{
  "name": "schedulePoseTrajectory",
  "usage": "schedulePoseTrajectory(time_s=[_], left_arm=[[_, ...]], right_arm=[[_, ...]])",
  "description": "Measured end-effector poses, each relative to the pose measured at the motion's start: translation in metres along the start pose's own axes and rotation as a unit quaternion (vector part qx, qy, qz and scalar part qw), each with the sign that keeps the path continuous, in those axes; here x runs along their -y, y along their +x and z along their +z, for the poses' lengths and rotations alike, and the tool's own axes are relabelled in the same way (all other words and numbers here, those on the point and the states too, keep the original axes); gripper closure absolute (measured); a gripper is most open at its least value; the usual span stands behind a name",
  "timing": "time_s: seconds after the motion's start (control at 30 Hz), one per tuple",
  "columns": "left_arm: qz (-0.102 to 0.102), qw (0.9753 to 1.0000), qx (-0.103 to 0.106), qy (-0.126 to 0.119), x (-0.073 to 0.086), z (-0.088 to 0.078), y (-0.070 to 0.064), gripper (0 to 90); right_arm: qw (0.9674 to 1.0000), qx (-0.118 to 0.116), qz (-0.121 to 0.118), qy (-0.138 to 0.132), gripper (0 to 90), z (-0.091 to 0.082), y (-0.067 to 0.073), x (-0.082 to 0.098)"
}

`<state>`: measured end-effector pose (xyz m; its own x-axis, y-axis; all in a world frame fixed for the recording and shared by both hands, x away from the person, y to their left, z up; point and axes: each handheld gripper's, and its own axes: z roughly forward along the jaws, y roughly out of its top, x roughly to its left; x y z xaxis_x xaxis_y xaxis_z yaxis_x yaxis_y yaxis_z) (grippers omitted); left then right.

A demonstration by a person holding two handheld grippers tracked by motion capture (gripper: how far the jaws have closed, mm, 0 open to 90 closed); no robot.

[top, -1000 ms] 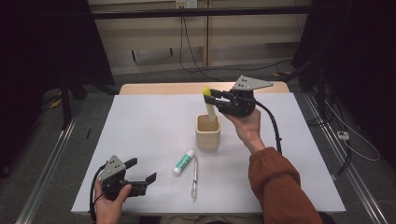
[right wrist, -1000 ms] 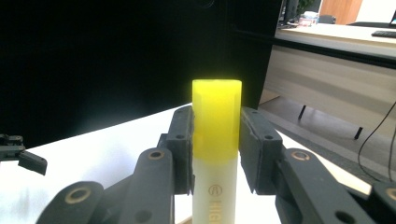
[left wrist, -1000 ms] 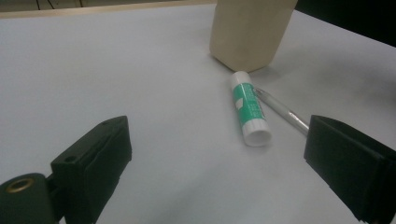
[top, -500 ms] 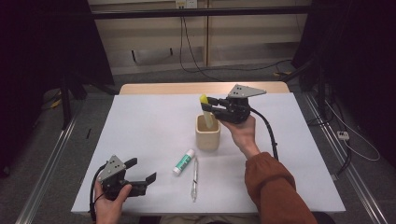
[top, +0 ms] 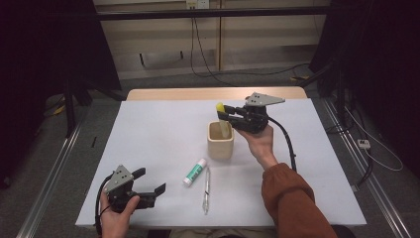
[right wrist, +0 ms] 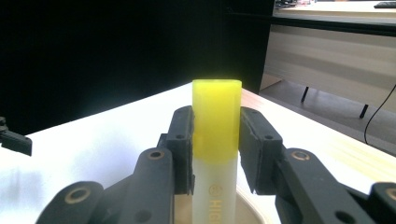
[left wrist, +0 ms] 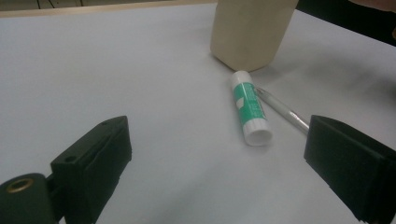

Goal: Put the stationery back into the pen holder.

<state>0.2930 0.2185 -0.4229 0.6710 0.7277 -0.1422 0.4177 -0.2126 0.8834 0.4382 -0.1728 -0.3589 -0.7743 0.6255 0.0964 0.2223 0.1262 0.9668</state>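
Note:
My right gripper (top: 229, 116) is shut on a highlighter (top: 222, 117) with a yellow cap, held upright over the beige cup (top: 220, 144); its lower end reaches down into the cup's mouth. In the right gripper view both pads (right wrist: 184, 140) clamp the highlighter (right wrist: 216, 140) just below its yellow cap. My left gripper (top: 150, 187) rests open near the table's front left corner with nothing between its jaws. Ahead of it lie a green and white glue stick (left wrist: 251, 108) and a clear pen (left wrist: 282, 110), in front of the cup (left wrist: 250, 30).
The white table (top: 158, 129) spans the view, with a wooden strip along its far edge. The glue stick (top: 194, 172) and pen (top: 206, 190) lie at front centre. Each gripper trails a black cable.
My right gripper has come down and slightly left with the highlighter, bringing its lower end into the cup. The left gripper has stayed put.

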Motion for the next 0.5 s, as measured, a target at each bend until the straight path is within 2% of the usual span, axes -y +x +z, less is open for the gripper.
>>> schedulePoseTrajectory(time_s=[0.3, 0.5], left_arm=[[-0.001, 1.0, 0.001, 0.001, 0.0, 0.0, 0.0, 7.4], [-0.001, 1.0, 0.002, 0.003, 0.0, 0.0, 0.0, 7.4]], right_arm=[[0.9999, 0.002, 0.012, 0.004, 67.4, 0.002, -0.01, 0.011], [0.9998, -0.001, 0.015, 0.008, 67.2, 0.002, -0.011, 0.014]])
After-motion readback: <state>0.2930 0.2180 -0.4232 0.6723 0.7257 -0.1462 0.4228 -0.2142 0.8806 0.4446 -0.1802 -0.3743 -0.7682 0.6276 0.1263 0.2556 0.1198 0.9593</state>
